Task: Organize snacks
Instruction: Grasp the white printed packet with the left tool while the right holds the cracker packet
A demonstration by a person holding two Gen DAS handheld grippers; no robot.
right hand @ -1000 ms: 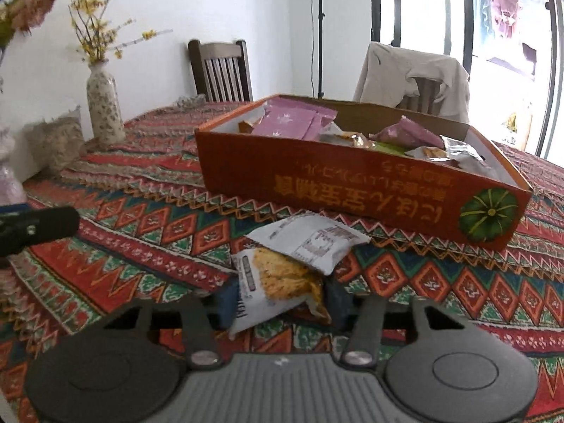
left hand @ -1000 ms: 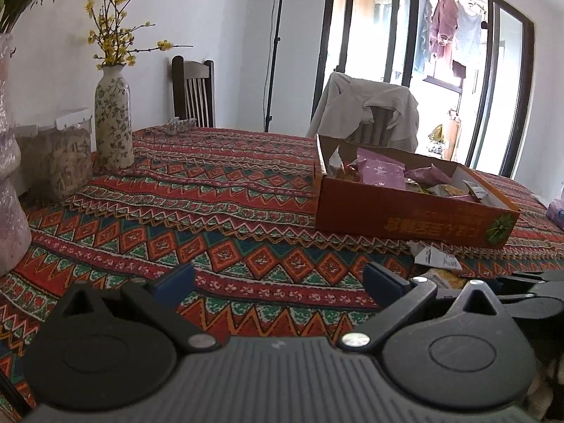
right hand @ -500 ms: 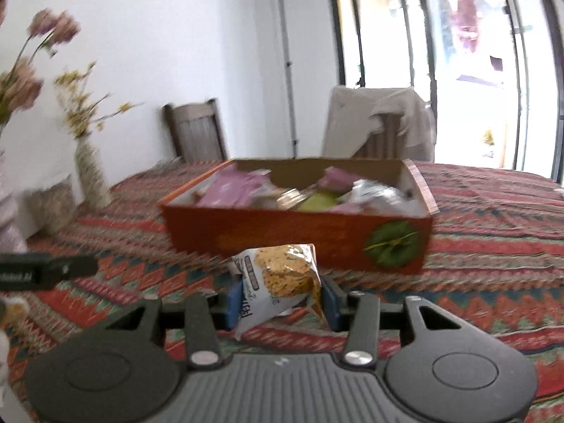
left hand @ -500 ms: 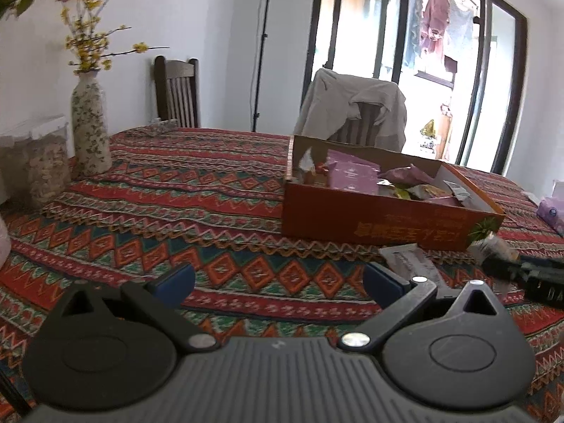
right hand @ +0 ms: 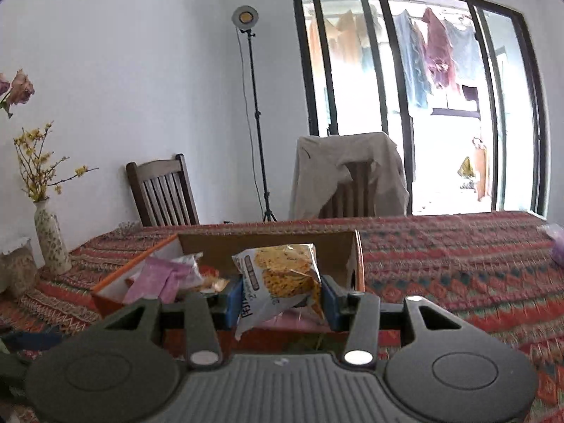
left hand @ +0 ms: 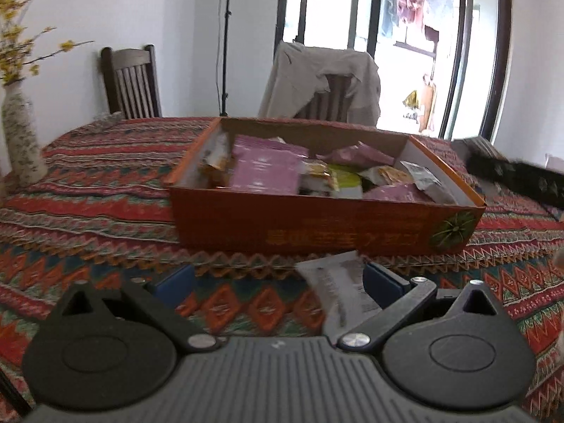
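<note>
An orange cardboard box (left hand: pixel 317 227) full of snack packets sits on the patterned tablecloth (left hand: pixel 105 190). In front of it lies a white packet (left hand: pixel 338 282), just inside the right finger of my left gripper (left hand: pixel 278 280), which is open and touches nothing. My right gripper (right hand: pixel 282 294) is shut on a clear cracker packet (right hand: pixel 282 275) and holds it above the near wall of the box (right hand: pixel 357 261). Pink packets (right hand: pixel 158 278) lie in the box to its left. Part of the right gripper shows as a black bar (left hand: pixel 521 179) at the right of the left wrist view.
A flowered vase (left hand: pixel 21 141) with yellow sprigs stands at the table's left. A wooden chair (left hand: pixel 130 81) and a chair draped with a beige cloth (left hand: pixel 324 81) stand behind the table. A lamp stand (right hand: pixel 253 116) rises by the wall, beside glass doors.
My right gripper has lifted the cracker packet off the tablecloth and carried it up over the box's edge. My left gripper has slid right, closer to the box and the white packet.
</note>
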